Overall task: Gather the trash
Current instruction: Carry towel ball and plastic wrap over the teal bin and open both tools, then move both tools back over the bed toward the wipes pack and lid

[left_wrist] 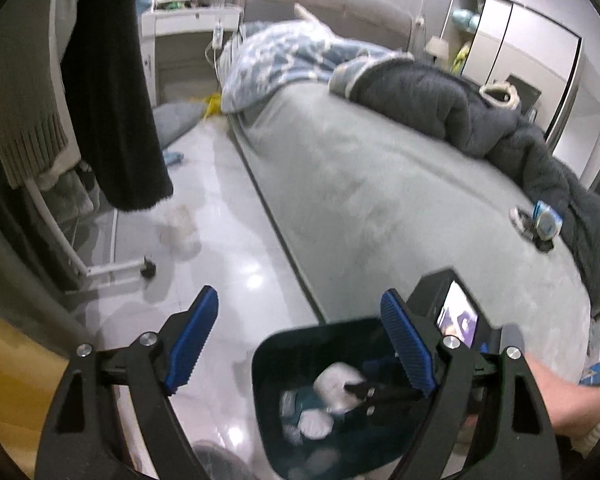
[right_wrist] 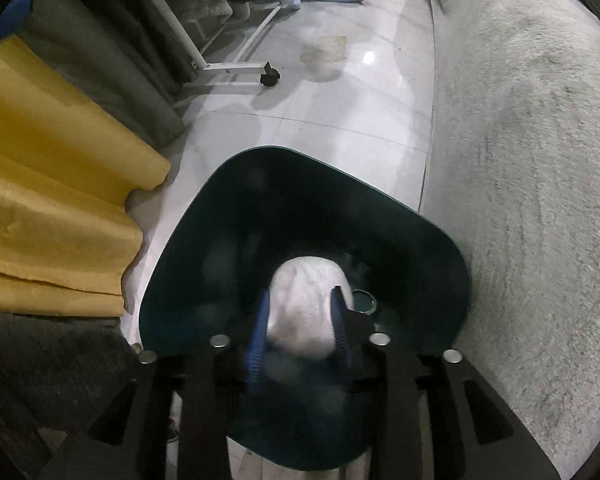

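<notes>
A dark teal trash bin (right_wrist: 204, 240) stands on the floor beside the bed; it also shows in the left wrist view (left_wrist: 268, 364) with several white wads inside. My right gripper (right_wrist: 300, 316) is shut on a crumpled white tissue wad (right_wrist: 304, 304) and holds it inside the bin's mouth. In the left wrist view the right gripper (left_wrist: 360, 390) reaches into the bin with the white wad (left_wrist: 334, 380). My left gripper (left_wrist: 300, 344) is open and empty, above the floor and bin. More small items (left_wrist: 540, 220) lie on the bed at the right.
A grey bed (left_wrist: 380, 200) with blue and dark grey quilts fills the right. A white clothes rack with a caster (right_wrist: 270, 78) stands at left, clothes hanging. Yellow and grey curtains (right_wrist: 52, 184) hang left of the bin. A stain (right_wrist: 324, 52) marks the tiled floor.
</notes>
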The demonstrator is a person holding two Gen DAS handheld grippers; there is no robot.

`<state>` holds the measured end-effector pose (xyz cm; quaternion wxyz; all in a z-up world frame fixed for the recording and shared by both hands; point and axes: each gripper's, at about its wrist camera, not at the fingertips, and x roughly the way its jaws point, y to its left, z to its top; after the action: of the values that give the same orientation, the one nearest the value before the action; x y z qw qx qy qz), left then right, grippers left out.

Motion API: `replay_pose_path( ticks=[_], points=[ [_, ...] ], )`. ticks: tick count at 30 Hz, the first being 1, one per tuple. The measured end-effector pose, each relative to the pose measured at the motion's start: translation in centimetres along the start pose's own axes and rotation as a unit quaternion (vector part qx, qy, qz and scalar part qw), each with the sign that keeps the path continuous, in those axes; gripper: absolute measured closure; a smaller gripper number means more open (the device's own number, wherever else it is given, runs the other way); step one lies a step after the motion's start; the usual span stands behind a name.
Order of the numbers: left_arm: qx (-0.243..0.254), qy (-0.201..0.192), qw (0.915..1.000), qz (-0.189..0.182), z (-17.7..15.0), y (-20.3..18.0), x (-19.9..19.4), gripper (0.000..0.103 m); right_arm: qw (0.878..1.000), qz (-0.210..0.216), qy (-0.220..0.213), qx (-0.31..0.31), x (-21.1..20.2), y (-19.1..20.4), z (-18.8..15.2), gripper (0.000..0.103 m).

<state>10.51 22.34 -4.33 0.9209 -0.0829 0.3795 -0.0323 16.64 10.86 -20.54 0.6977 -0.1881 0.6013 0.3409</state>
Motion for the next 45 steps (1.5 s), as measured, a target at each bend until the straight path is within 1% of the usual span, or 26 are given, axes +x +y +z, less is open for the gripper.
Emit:
replay_pose_path(
  ticks=[5, 7, 8, 9, 14, 15, 17, 19, 22, 24, 26, 29, 34, 36, 45],
  points=[
    [-0.006, -0.044, 0.9990, -0.006, 1.2, -1.0, -1.0, 0.017, 1.000, 0.005, -0.018, 0.004, -1.6, -0.7, -0.4, 0.062],
    [0.000, -0.057, 0.9984, 0.002, 1.7, -1.6, -1.3, 0.017, 0.999, 0.007, -0.032, 0.005, -2.5, -1.0, -0.5, 0.058],
    [0.004, -0.066, 0.9978, 0.006, 1.9, -2.1, -1.3, 0.017, 0.999, 0.005, -0.041, 0.006, -2.9, -1.1, -0.5, 0.054],
    [0.006, -0.071, 0.9974, 0.008, 2.0, -2.4, -1.5, 0.017, 0.999, 0.003, -0.048, 0.006, -3.4, -1.2, -0.6, 0.052],
    [0.012, -0.105, 0.9944, 0.005, 3.0, -4.3, -1.9, 0.016, 0.995, -0.002, -0.099, 0.000, -6.4, -1.7, -0.8, 0.048],
    [0.014, -0.113, 0.9935, 0.003, 3.2, -4.9, -2.1, 0.016, 0.994, -0.003, -0.111, -0.002, -6.9, -1.8, -0.8, 0.046],
    [0.015, -0.120, 0.9926, 0.000, 3.5, -5.6, -2.1, 0.016, 0.990, -0.013, -0.138, -0.008, -8.4, -2.2, -1.0, 0.042],
    [0.017, -0.126, 0.9919, -0.002, 3.7, -6.4, -2.1, 0.016, 0.987, -0.025, -0.162, -0.009, -9.8, -2.9, -1.4, 0.041],
    [0.018, -0.130, 0.9913, -0.010, 4.0, -7.6, -1.8, 0.016, 0.977, -0.059, -0.203, -0.013, -12.2, -4.0, -2.2, 0.039],
    [0.020, -0.131, 0.9911, -0.014, 4.3, -8.6, -1.5, 0.016, 0.973, -0.070, -0.222, -0.011, -13.1, -4.5, -2.4, 0.035],
    [0.021, -0.133, 0.9907, -0.020, 4.5, -9.5, -1.2, 0.016, 0.966, -0.080, -0.245, -0.005, -14.5, -5.5, -3.1, 0.033],
    [0.022, -0.135, 0.9903, -0.027, 4.7, -10.8, -0.7, 0.015, 0.958, -0.097, -0.268, 0.002, -15.8, -7.1, -3.8, 0.031],
    [0.025, -0.130, 0.9905, -0.037, 4.9, -12.7, 0.1, 0.014, 0.949, -0.125, -0.289, 0.020, -17.6, -9.8, -5.4, 0.027],
    [0.021, -0.124, 0.9910, -0.048, 5.0, -13.6, 0.7, 0.013, 0.945, -0.136, -0.295, 0.028, -18.3, -10.9, -6.3, 0.025],
    [0.015, -0.107, 0.9913, -0.076, 5.0, -17.0, 2.6, 0.012, 0.936, -0.162, -0.308, 0.057, -20.1, -14.7, -9.4, 0.022]
  ],
)
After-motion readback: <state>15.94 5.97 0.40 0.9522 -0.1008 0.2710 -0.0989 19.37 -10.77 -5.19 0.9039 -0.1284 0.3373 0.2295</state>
